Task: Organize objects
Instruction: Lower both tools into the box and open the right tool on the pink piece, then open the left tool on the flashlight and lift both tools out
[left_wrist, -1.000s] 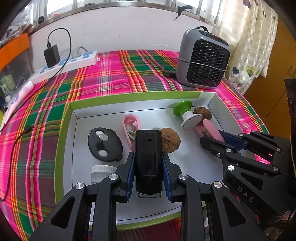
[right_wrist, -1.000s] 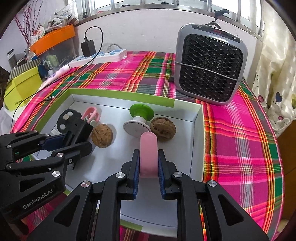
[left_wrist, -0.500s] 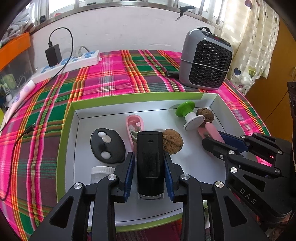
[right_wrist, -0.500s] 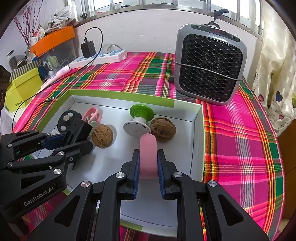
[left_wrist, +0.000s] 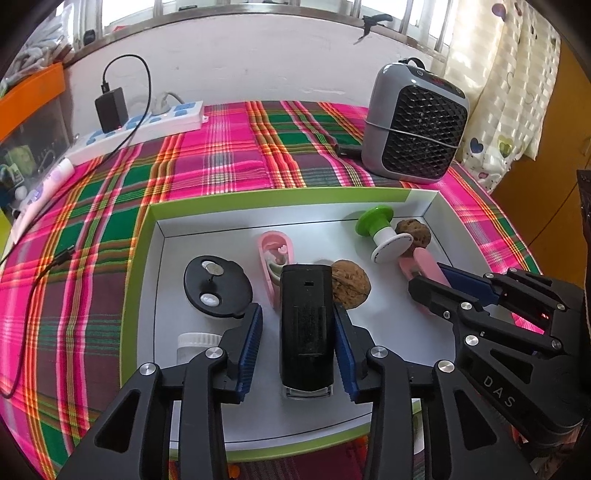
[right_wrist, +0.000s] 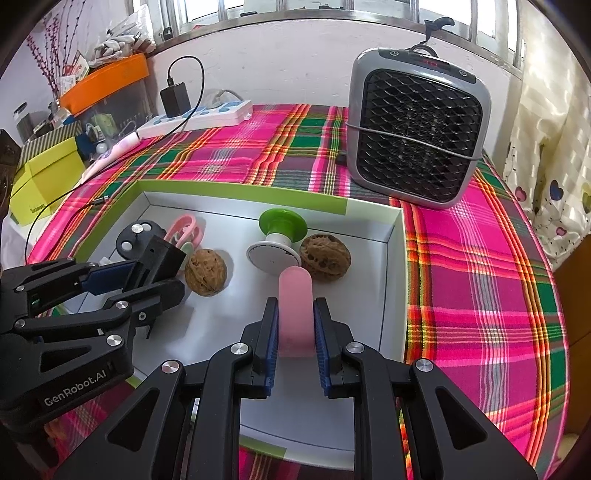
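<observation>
The black rectangular plastic block (left_wrist: 306, 325) lies on the floor of the white green-rimmed tray (left_wrist: 369, 332), between the left gripper (left_wrist: 298, 350)'s opening jaws, a gap showing on its left side. The right gripper (right_wrist: 295, 343) stays clenched on the pink rounded plastic piece (right_wrist: 295, 306).

A black rectangular block (left_wrist: 306, 325) lies flat on the tray (left_wrist: 147, 280) floor between the opening pads of the left tool (left_wrist: 298, 345), a walnut (left_wrist: 349, 282) just past its right pad. The right tool (right_wrist: 294, 341) clamps a pink rounded tube (right_wrist: 295, 302), with a second walnut (right_wrist: 325, 257) and a green-topped spool (right_wrist: 279, 236) just beyond its tip.
</observation>
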